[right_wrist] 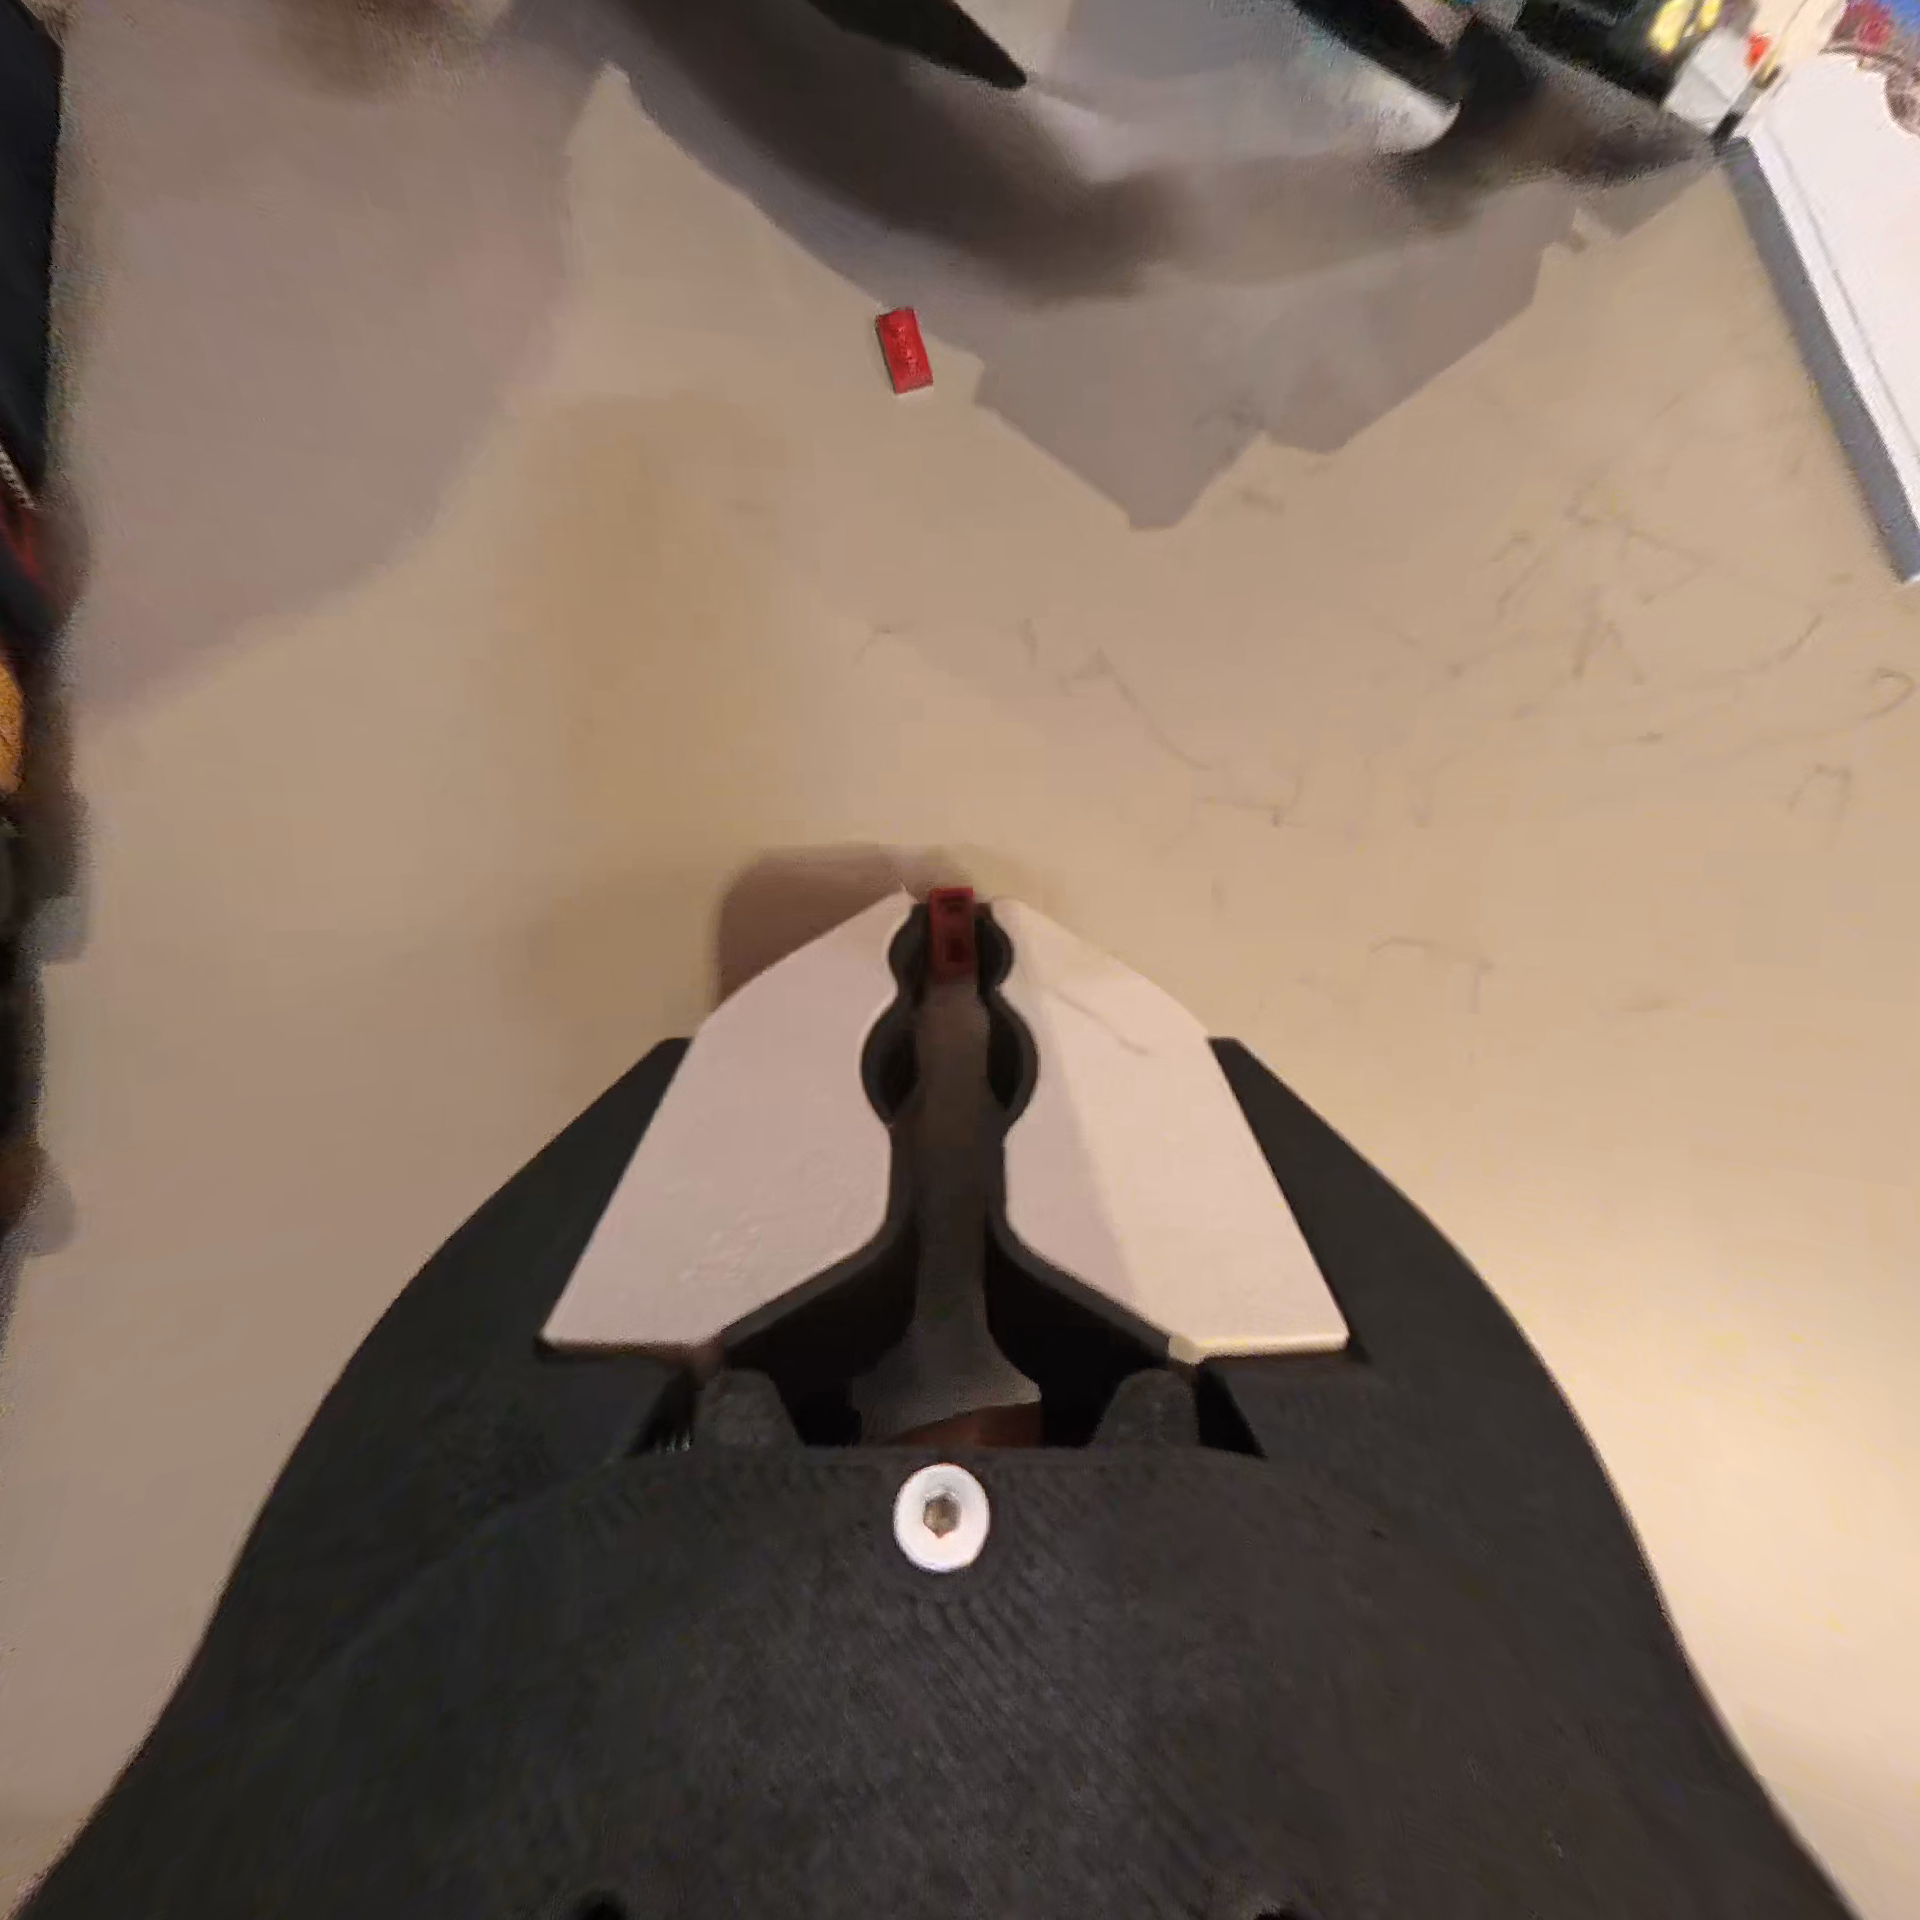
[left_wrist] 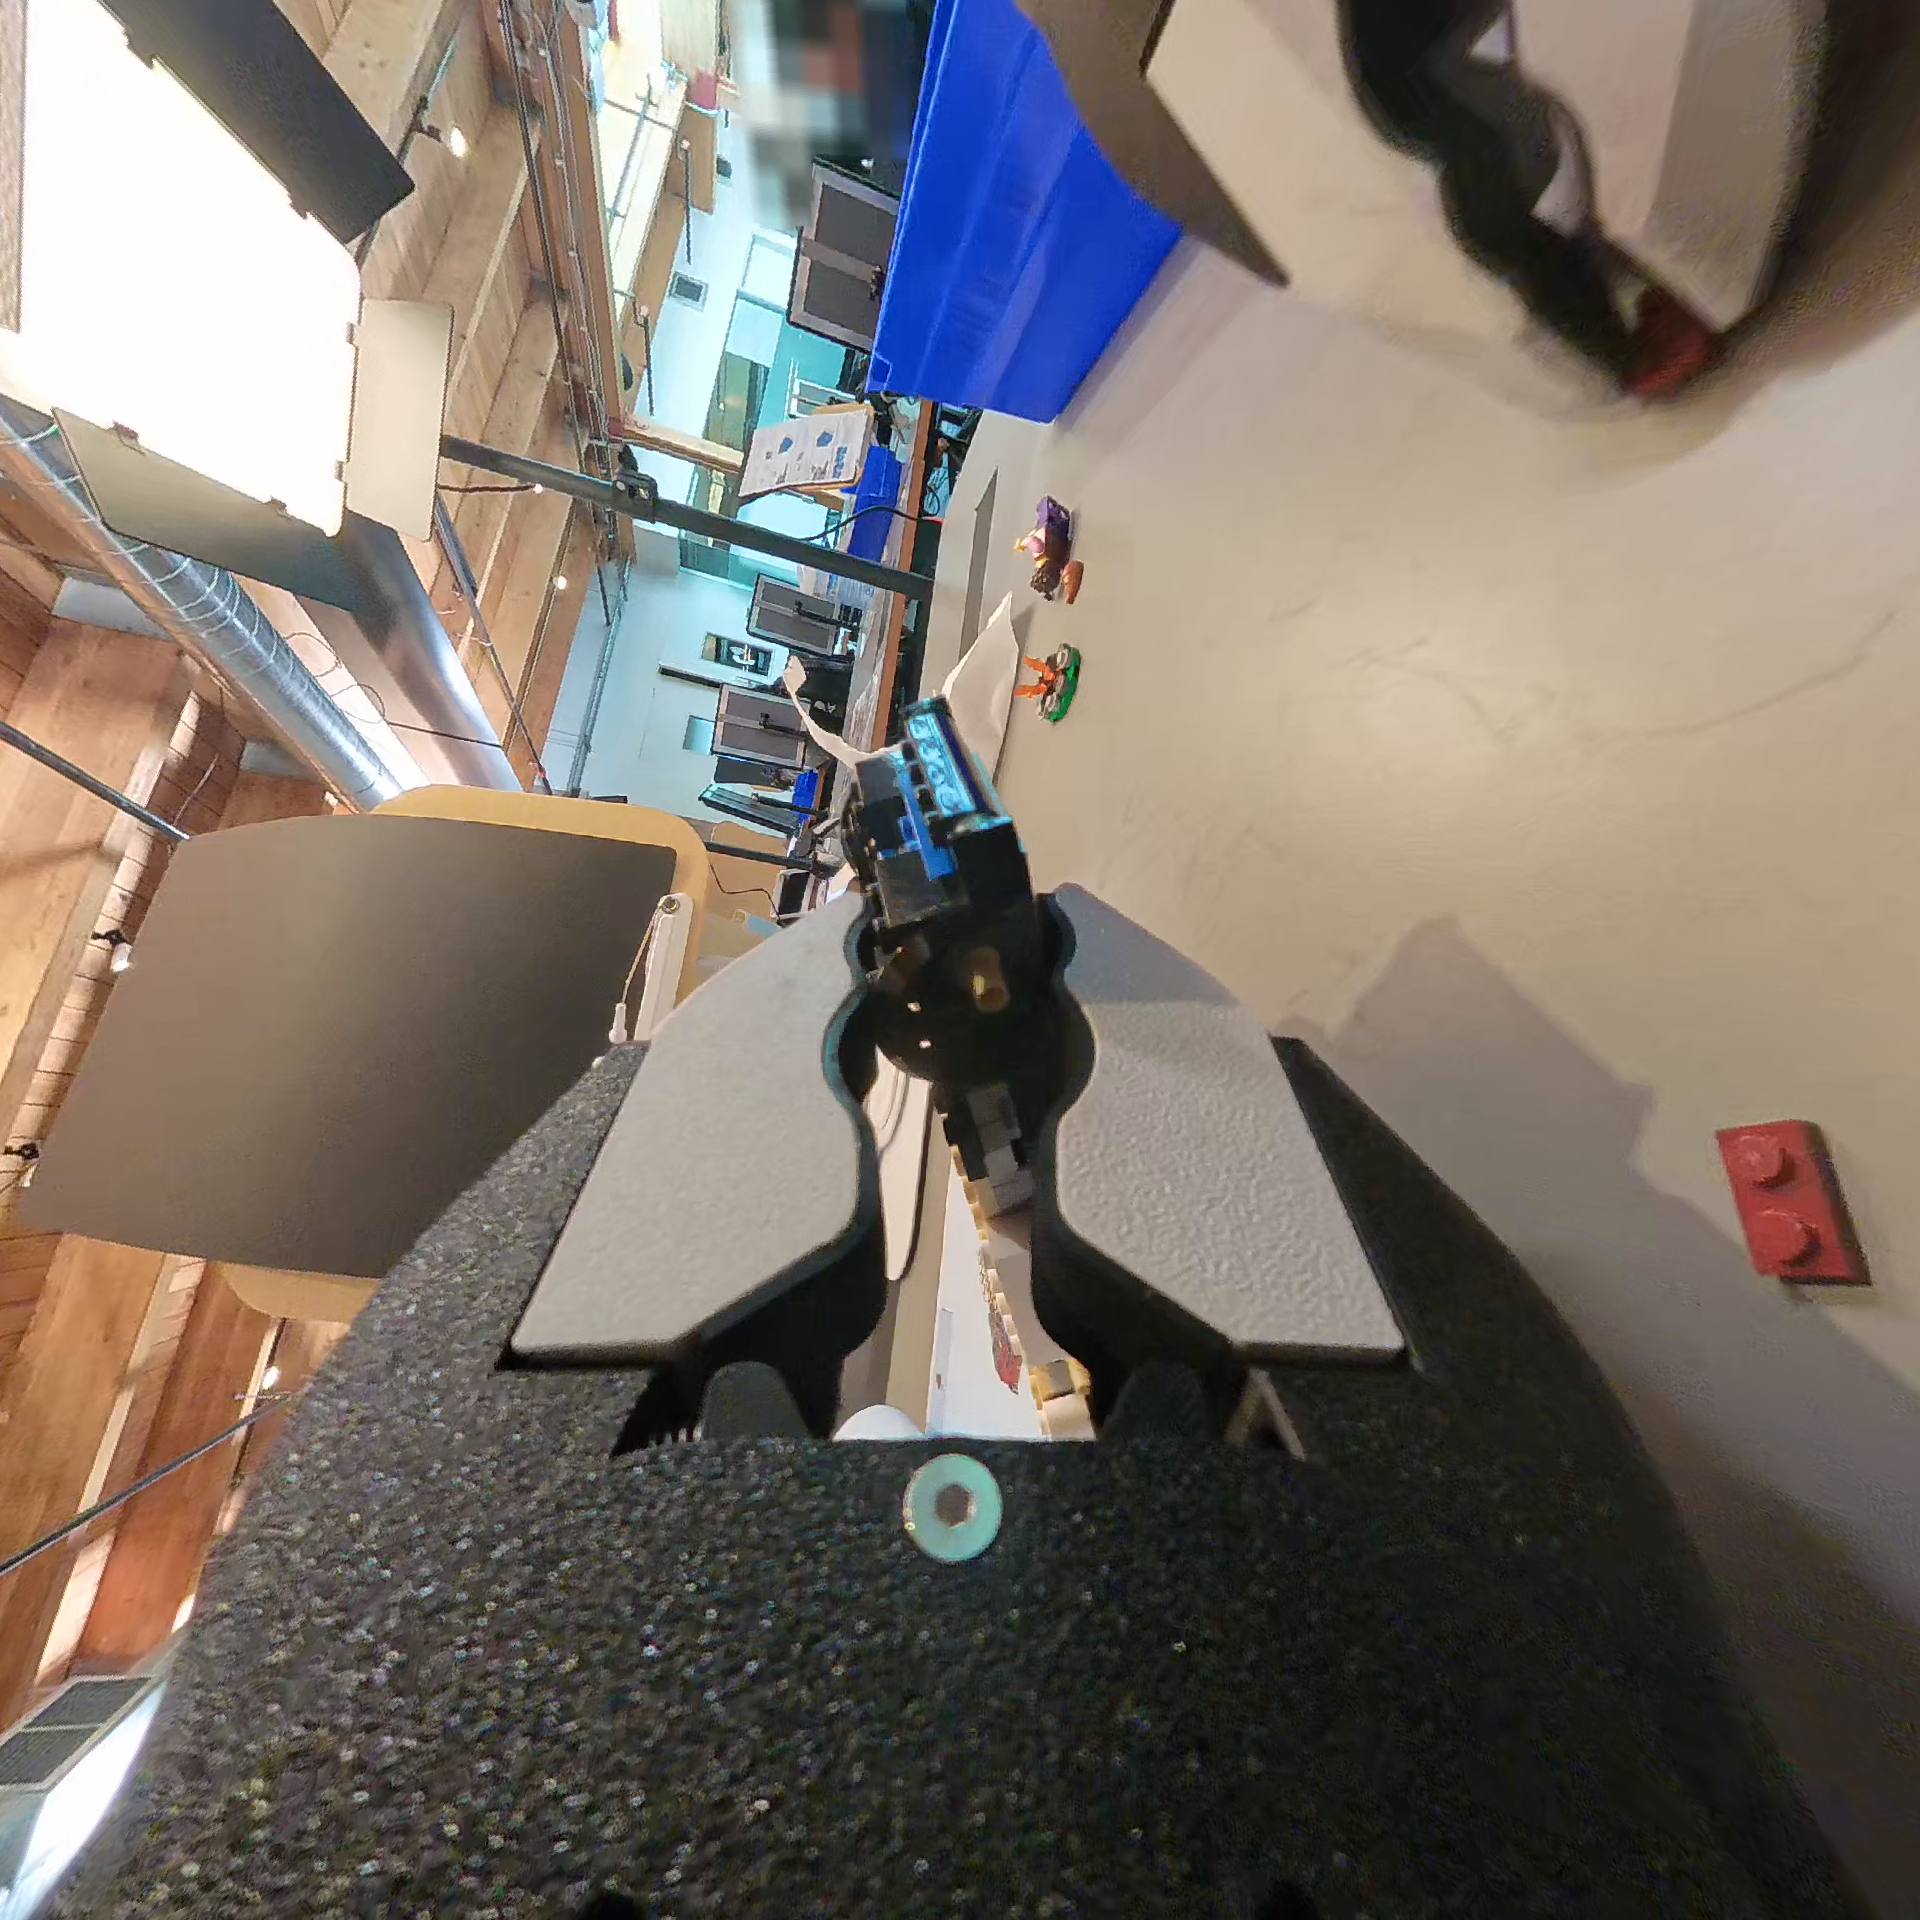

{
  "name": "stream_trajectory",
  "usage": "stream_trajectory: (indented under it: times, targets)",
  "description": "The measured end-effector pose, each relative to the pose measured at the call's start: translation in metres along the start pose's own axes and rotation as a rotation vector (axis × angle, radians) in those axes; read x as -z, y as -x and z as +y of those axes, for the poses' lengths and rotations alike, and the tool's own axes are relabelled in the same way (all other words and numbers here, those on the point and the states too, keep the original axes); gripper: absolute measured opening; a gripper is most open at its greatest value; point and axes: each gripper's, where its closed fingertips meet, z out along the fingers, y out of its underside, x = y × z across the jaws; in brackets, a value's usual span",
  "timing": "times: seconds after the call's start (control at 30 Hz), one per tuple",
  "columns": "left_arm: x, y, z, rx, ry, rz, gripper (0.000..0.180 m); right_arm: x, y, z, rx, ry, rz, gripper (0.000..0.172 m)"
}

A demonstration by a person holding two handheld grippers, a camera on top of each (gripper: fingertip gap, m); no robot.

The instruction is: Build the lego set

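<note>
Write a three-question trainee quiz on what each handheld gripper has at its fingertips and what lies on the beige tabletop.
1. True or false: the left gripper holds a black-and-blue toy-brick assembly.
2. What colour is the small brick clamped between the right gripper fingertips?
3. Which lies loose on the beige tabletop? A) flat red two-stud brick B) yellow ball C) metal spoon

Key: 1 true; 2 red; 3 A.

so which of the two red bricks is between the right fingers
The small red brick at the fingertips of the right gripper; the other red brick lies loose on the table.
</note>
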Motion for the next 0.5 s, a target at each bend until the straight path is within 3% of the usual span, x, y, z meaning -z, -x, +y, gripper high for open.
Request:
stream_trajectory:
  times: [0.1,0.33,0.5]
  targets:
    - [0.0,-0.002,0.002,-0.002,0.001,0.008,0.028,-0.006,-0.021,-0.01,0.052,0.002,0.066,0.008]
    - [-0.001,0.0,0.004,-0.022,0.022,-0.007,0.028,-0.009,-0.069,-0.059,0.195,-0.176,0.235,0.008]
    - [0.0,0.003,0.001,-0.029,0.022,-0.011,0.028,0.002,-0.095,-0.069,0.358,-0.297,0.553,0.008]
